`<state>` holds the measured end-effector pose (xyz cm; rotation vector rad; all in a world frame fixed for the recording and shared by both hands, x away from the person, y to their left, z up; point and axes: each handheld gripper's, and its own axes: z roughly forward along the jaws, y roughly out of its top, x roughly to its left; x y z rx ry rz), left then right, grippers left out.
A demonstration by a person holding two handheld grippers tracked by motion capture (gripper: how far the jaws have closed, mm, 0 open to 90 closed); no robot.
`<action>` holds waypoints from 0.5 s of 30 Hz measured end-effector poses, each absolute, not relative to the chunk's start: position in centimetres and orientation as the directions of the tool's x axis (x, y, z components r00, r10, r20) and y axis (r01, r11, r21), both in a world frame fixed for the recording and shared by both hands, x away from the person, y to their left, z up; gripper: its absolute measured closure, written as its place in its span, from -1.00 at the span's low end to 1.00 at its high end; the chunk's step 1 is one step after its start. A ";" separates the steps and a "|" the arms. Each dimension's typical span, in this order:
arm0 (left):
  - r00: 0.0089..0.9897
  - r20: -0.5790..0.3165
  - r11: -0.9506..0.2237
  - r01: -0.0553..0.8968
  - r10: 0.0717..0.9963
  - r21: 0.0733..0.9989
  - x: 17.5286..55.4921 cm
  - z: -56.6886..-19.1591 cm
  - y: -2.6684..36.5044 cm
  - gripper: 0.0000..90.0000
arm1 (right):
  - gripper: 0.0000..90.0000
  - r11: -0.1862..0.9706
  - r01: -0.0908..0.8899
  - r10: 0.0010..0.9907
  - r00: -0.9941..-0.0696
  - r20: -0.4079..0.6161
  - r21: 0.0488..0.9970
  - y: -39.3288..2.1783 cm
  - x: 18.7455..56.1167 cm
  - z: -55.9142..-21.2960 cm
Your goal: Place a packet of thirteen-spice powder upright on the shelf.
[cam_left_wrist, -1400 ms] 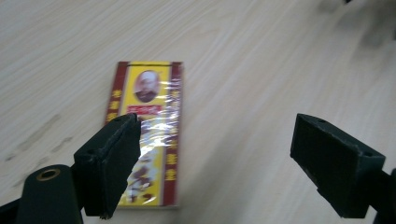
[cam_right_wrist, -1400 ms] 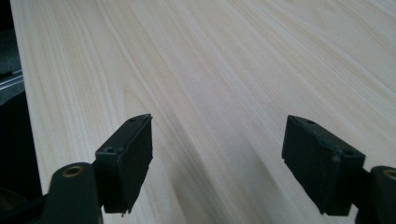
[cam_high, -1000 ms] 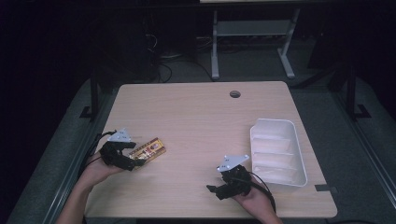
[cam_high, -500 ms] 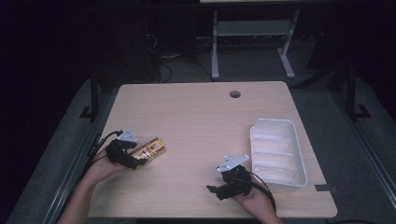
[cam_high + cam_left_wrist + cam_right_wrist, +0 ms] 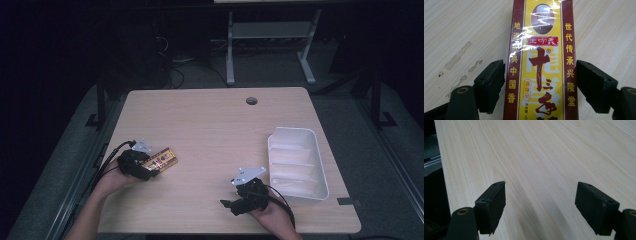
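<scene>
Right now you are working at a pale wood-grain table (image 5: 215, 135) with a round cable hole (image 5: 251, 101) near its far edge, standing on grey floor in a very dark room. Behind the table, a light metal stand (image 5: 270, 45) and some loose cables (image 5: 175, 70) are barely showing; the rest of the background is too dark to read.

Your left gripper (image 5: 150, 169) is sitting near the table's left edge, and its jaws have just been closing around the spice packet (image 5: 541, 62), a flat yellow-and-maroon pack with Chinese print lying on the wood. In the left gripper view the pads (image 5: 491, 85) are flanking the packet's two long sides, right against them or nearly so; whether they are pressing you cannot tell. The packet's near end is running off the bottom of that view, and a few worn patches (image 5: 459, 56) are showing on the wood to its left.

Your right gripper (image 5: 231, 204) is resting near the front edge, jaws standing apart over bare wood, nothing between them. A white ridged plastic tray (image 5: 297, 162) is sitting just beyond it toward the table's right edge.
</scene>
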<state>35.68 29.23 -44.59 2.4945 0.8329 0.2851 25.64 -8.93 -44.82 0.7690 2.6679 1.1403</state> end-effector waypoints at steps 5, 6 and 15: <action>0.794 0.044 -0.695 0.502 0.606 0.515 35.6 -44.5 29.2 -0.32 | -0.46 0.590 0.392 0.500 -0.864 0.063 0.706 -8.7 25.5 -44.8; 0.793 0.041 -0.693 0.506 0.608 0.513 35.6 -44.5 29.2 -0.32 | -0.46 0.589 0.392 0.501 -0.863 0.062 0.706 -8.7 25.5 -44.8; 0.791 0.039 -0.695 0.512 0.611 0.506 35.6 -44.5 29.2 -0.31 | -0.45 0.588 0.368 0.513 -0.858 0.020 0.720 -8.7 25.2 -44.3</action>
